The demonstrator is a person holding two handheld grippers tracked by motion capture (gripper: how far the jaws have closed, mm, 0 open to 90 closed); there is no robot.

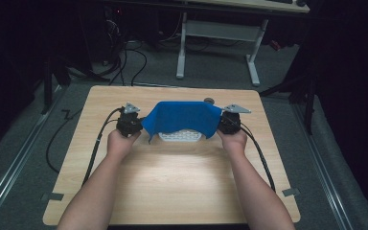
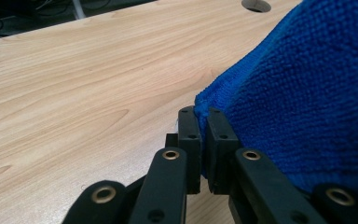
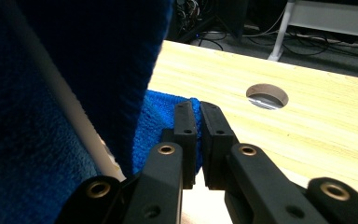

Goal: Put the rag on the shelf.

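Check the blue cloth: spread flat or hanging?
Hanging, not flat: the blue cloth is stretched between the left tool and right tool, each pinching a corner, draping over a white perforated object.

No legible text (none anywhere)

the cloth (image 1: 182, 117) was deep blue with a looped, fuzzy weave. the tray (image 1: 181, 136) under it was white with a pattern of small holes. the table (image 1: 182, 187) was light wood with fine grain lines. the jaws were black with brass rivets.
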